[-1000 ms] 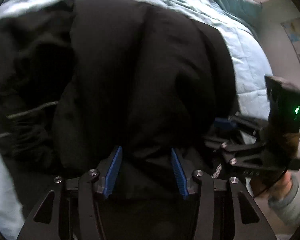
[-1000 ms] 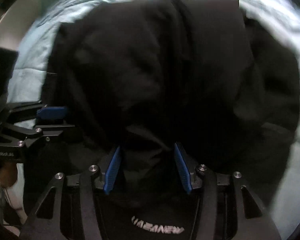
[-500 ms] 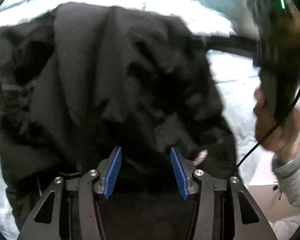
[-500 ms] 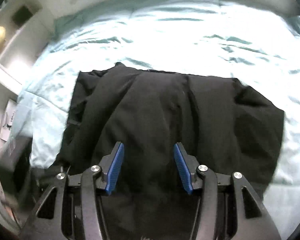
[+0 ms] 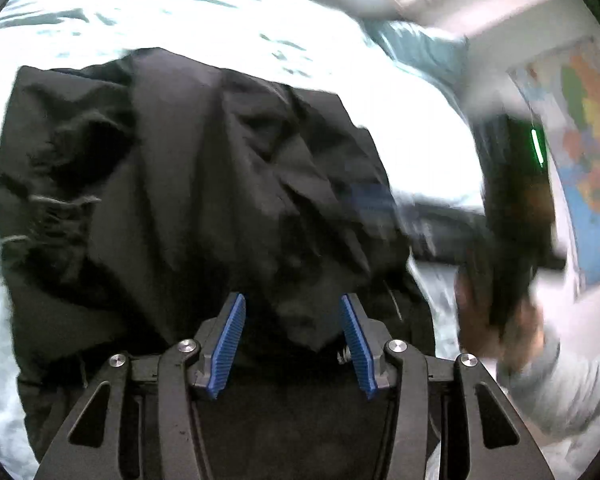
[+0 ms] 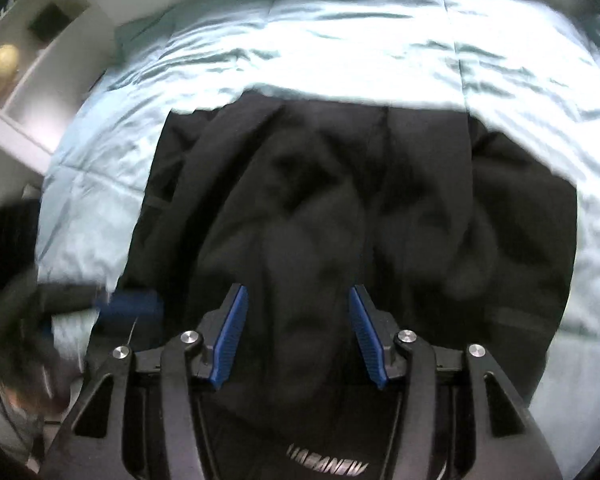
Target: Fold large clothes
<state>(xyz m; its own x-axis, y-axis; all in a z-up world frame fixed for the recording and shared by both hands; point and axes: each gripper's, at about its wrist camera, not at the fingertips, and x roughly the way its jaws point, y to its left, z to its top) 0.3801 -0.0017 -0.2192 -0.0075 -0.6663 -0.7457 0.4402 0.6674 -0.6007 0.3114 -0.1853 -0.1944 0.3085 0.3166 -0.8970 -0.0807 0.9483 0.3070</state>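
Both claws, left claw point(image 5: 292, 344) and right claw point(image 6: 298, 338), stand half-open gripping nothing above the bulky black fabric garment point(image 5: 188, 200), which lies roughly bundled on the pale blue quilted bed point(image 6: 340, 40); folding looks partway, tidying remains.

Each camera is sitting just behind its own fingers and looking forward and steeply down along them. The left wrist view is facing across the black garment point(image 5: 204, 184) toward the pale bedspread point(image 5: 140, 12), with a wall map point(image 5: 584, 128) at its right edge. The right wrist view is looking down on the same garment point(image 6: 360, 208) and bedspread point(image 6: 340, 36) from close above, a shelf point(image 6: 28, 48) showing at upper left. Both views are sharing the garment, and each is catching the other gripper at its edge.
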